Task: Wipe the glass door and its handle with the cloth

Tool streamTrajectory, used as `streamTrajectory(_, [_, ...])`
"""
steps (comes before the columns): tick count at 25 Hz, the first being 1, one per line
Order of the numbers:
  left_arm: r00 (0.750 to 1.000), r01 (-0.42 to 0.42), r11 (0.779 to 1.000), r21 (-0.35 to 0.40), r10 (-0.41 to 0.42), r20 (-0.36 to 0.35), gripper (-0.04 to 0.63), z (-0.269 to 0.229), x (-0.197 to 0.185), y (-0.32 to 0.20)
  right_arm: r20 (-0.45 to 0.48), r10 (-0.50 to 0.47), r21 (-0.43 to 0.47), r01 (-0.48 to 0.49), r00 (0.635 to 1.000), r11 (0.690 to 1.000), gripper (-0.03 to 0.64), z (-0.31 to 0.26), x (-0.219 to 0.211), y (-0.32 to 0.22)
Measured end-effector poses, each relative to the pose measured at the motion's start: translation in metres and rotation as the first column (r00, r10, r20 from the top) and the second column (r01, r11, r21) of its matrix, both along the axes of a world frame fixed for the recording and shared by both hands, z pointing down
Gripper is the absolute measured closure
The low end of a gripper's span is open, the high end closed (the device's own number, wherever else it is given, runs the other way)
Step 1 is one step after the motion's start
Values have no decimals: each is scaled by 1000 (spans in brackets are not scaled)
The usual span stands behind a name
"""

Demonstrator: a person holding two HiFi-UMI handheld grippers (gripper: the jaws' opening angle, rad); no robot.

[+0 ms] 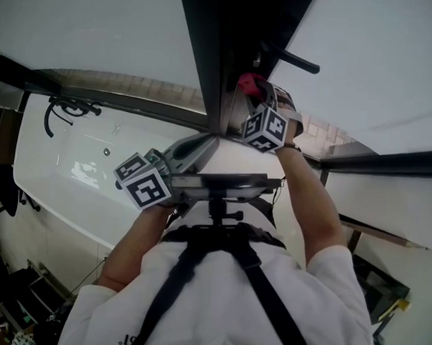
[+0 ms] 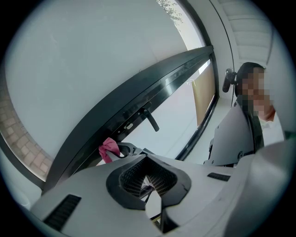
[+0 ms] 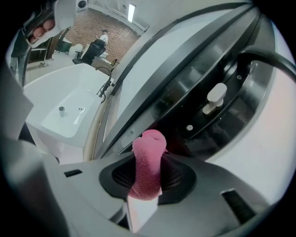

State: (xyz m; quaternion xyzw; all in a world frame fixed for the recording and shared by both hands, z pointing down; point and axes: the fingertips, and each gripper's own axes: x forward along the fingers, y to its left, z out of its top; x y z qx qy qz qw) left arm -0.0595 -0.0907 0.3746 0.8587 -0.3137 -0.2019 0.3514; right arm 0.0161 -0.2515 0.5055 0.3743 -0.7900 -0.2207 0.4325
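A dark-framed glass door (image 1: 206,60) rises ahead, with a black lever handle (image 1: 292,59) sticking out to its right. My right gripper (image 1: 252,91) is shut on a rolled pink cloth (image 3: 148,164), whose end (image 1: 248,82) presses against the dark frame just below the handle. A white knob (image 3: 215,96) sits on the frame's lock strip beyond the cloth. My left gripper (image 1: 205,141) hangs lower, to the left of the frame, shut with nothing in it. In the left gripper view the cloth (image 2: 109,149) and handle (image 2: 150,119) lie ahead.
A white bathtub (image 1: 73,169) with a black tap (image 1: 65,111) fills the left side below the glass. Pale frosted panes (image 1: 378,68) lie either side of the frame. Racks and clutter (image 1: 10,302) sit at the bottom left.
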Motion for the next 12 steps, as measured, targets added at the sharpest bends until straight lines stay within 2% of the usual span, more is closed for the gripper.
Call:
streamTrajectory(6, [1000, -6, 1000, 3, 6, 8, 603, 1, 0, -2, 20, 81, 4, -81, 996, 997, 512, 0, 32, 4])
streamTrajectory(12, [999, -30, 999, 14, 30, 11, 603, 1, 1, -7, 97, 170, 30, -174, 981, 984, 512, -19, 58, 13])
